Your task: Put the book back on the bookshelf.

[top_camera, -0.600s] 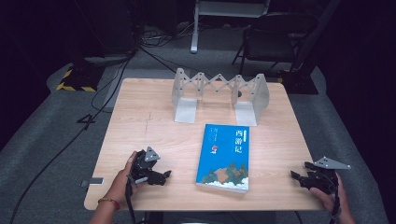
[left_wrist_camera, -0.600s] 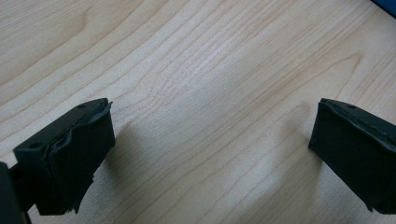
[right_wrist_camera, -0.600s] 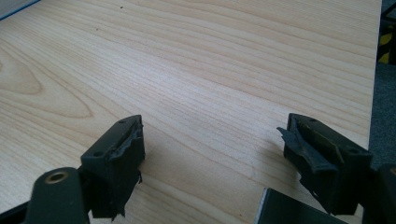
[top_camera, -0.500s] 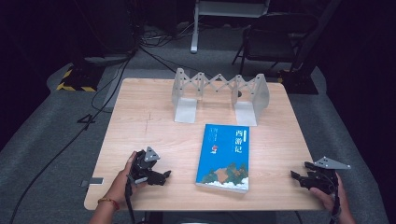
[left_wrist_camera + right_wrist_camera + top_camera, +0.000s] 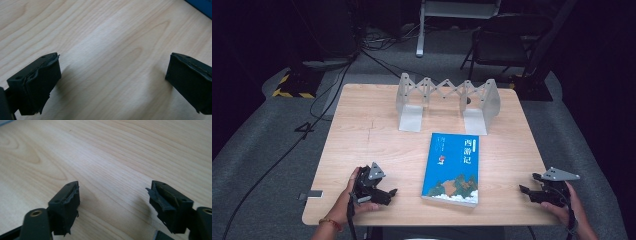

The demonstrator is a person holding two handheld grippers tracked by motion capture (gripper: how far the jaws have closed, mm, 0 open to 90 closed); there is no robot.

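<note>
Between my left tool (image 5: 388, 192) and right tool (image 5: 525, 190), both spread apart and seemingly resting on the tabletop (image 5: 377, 135), lies the blue book (image 5: 453, 168)

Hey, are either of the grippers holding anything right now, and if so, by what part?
Nothing is held. The left gripper and right gripper both stand open over bare table, apart from the blue book.

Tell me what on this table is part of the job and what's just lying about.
Likely in the job:
- book, flat between the grippers
- left gripper, open
- right gripper, open
- rack, empty, behind the book

Lying about:
- chair, off the table
- floor cables
</note>
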